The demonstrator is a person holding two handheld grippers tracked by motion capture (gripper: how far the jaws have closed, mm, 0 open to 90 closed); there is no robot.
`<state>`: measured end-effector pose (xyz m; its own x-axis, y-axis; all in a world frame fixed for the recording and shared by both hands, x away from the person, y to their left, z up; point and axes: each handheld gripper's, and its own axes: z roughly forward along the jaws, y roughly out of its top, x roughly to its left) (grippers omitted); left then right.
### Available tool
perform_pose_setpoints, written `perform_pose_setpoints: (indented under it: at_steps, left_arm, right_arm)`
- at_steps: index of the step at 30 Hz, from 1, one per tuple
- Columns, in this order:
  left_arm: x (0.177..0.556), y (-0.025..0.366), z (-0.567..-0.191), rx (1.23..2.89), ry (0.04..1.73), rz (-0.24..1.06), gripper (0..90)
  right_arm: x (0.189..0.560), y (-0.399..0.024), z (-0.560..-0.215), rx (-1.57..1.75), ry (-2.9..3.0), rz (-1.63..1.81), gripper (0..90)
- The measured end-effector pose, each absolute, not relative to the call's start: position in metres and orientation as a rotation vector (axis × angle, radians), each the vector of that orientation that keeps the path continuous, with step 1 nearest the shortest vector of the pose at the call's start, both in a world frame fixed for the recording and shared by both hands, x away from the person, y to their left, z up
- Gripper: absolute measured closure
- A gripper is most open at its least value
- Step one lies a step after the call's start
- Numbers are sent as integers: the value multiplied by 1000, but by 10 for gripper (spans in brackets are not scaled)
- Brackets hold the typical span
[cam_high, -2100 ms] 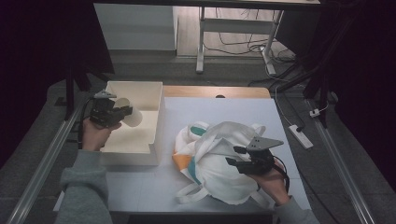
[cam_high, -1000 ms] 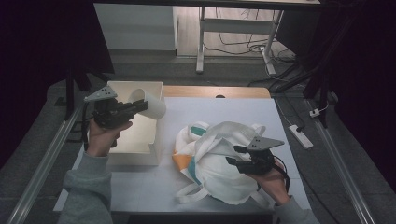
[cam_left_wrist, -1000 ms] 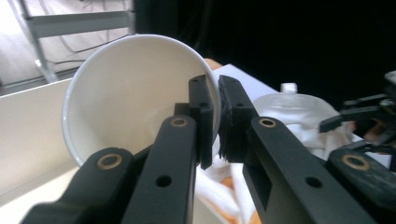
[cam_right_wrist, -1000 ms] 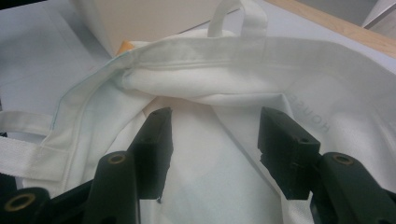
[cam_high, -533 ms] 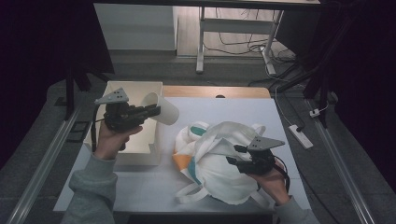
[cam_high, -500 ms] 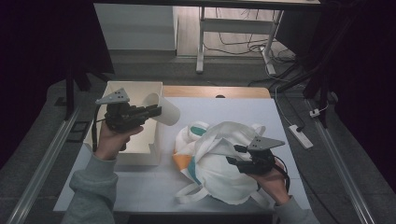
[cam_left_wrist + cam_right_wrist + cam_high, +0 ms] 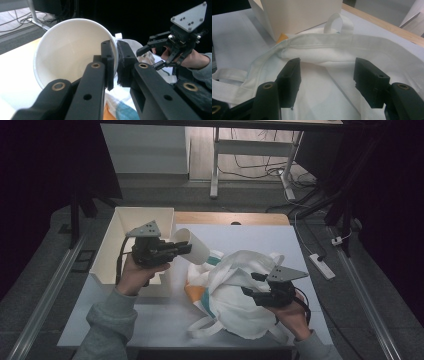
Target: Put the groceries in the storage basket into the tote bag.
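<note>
The white paper cup (image 7: 192,247) hangs tipped on its side in my left gripper (image 7: 181,249), between the open cream cardboard box (image 7: 117,240) and the white cloth tote bag (image 7: 240,290); my pads pinch its rim. My right gripper (image 7: 325,75) rests on the bag, its jaws just widened, spread apart, folded cloth lying between them unpressed.

Box (image 7: 131,245): on the table (image 7: 300,240), left of middle in the frame.
Paper cup (image 7: 192,247): just right of the box, on its side, above the table.
Cloth bag (image 7: 235,290): lower middle, right of the box, lying on the table.
Power strip (image 7: 321,266): right side, on the floor beside the table.
</note>
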<state>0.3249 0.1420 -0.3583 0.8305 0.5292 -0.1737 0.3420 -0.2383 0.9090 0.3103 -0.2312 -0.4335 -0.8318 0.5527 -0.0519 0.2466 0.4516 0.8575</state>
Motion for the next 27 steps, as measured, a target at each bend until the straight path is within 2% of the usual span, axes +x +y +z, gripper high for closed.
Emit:
perform_pose_setpoints:
  at_steps: [27]
  left_arm:
    - [331,76,-383,1990,572,91,844]
  right_arm:
    - [302,-201,-419,603,2362,1345,190]
